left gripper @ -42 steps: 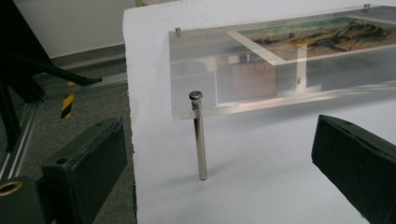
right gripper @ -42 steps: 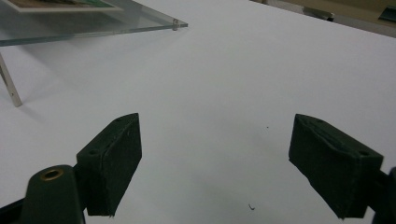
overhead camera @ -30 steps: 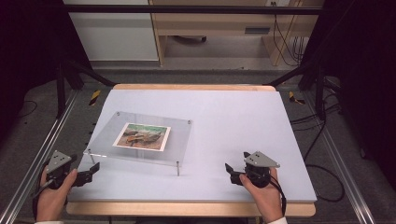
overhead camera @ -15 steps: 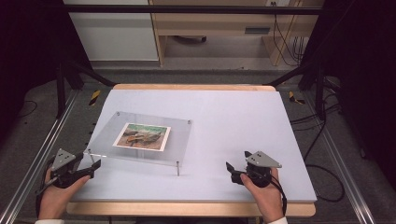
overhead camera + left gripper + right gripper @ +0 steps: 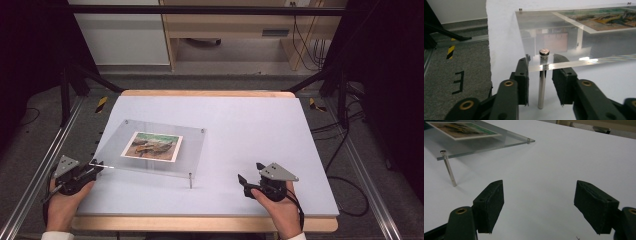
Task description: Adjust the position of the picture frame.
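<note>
At the near left corner of the pale grey worktop [image 5: 260, 125], the left gripper [image 5: 541, 75] straddles a slim metal standoff post [image 5: 541, 87] that props a corner of a clear acrylic display panel [image 5: 160, 150]; its jaws have just been closing, and the post stands between them with a narrow gap on either side, the pads not yet pressing on it; the post's round cap sits just above the panel's near edge, which crosses between the two pads. The panel rests raised on the left half of the worktop, a white-bordered landscape print [image 5: 152, 146] lying under it at its centre, and another metal post [image 5: 190, 180] standing at its near right corner. The right gripper [image 5: 248, 185], held in a hand at the near right of the worktop, sits well apart from the panel; its jaws have just been closing a little yet stand spread wide with nothing between them, bare worktop showing beyond the pads [image 5: 489, 205].
</note>
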`<state>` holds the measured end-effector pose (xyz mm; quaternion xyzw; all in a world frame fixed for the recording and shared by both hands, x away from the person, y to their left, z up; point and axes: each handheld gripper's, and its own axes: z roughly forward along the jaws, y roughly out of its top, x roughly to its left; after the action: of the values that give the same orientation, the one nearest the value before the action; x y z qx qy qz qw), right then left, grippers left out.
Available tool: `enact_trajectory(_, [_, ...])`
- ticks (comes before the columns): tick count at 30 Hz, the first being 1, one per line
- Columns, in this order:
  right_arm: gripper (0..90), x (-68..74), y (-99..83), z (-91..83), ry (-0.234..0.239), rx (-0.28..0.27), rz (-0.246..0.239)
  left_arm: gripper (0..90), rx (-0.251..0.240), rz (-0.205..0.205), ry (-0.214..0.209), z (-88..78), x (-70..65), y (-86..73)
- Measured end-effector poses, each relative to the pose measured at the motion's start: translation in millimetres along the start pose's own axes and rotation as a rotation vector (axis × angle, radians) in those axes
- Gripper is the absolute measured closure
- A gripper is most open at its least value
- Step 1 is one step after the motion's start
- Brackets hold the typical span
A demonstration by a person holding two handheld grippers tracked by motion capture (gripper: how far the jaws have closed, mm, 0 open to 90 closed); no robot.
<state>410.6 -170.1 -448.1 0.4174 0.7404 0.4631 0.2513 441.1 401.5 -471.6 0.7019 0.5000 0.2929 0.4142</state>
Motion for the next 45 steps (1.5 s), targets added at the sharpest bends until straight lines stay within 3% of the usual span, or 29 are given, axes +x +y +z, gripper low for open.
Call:
enact_trajectory(9, [30.4, 6.8, 1.5, 0.9, 0.032, -0.001, -0.007, 75.2, -0.005, -0.015, 0.01, 5.9, 1.7, -0.8])
enact_trajectory(14, [33.3, 10.1, 1.5, 3.3, 0.047, 0.005, -0.017, 83.0, -0.005, -0.019, -0.025, 11.0, 2.1, 0.1])
enact_trajectory(21, [36.3, 16.8, 2.2, 5.8, 0.075, 0.017, -0.037, 83.9, 0.0, -0.05, -0.05, 5.0, 0.3, 5.4])
enact_trajectory(26, [43.8, 30.6, 3.6, 9.5, 0.1, 0.03, -0.047, 84.0, -0.012, -0.081, -0.074, -4.7, -4.5, 13.3])
enact_trajectory(28, [48.4, 44.5, 5.1, 16.0, 0.123, 0.03, -0.047, 84.0, -0.007, -0.091, -0.082, -8.4, -7.0, 15.6])
enact_trajectory(29, [48.4, 44.5, 5.1, 16.0, 0.123, 0.03, -0.047, 84.0, -0.007, -0.091, -0.082, -8.4, -7.0, 15.6])
enact_trajectory(31, [52.7, 61.2, 7.6, 27.6, 0.158, 0.04, -0.035, 84.0, -0.009, -0.099, -0.086, -10.5, -9.0, 16.9])
enact_trajectory(36, [56.4, 78.3, 10.5, 46.3, 0.186, 0.072, -0.034, 84.0, -0.006, -0.125, -0.093, -14.7, -12.1, 21.2])
enact_trajectory(38, [57.5, 83.6, 15.0, 59.3, 0.205, 0.071, -0.003, 84.0, -0.002, -0.13, -0.095, -15.9, -13.2, 22.4])
enact_trajectory(45, [61.7, 87.6, 22.4, 74.8, 0.265, 0.044, 0.045, 83.9, -0.007, -0.143, -0.112, -20.0, -14.8, 24.5])
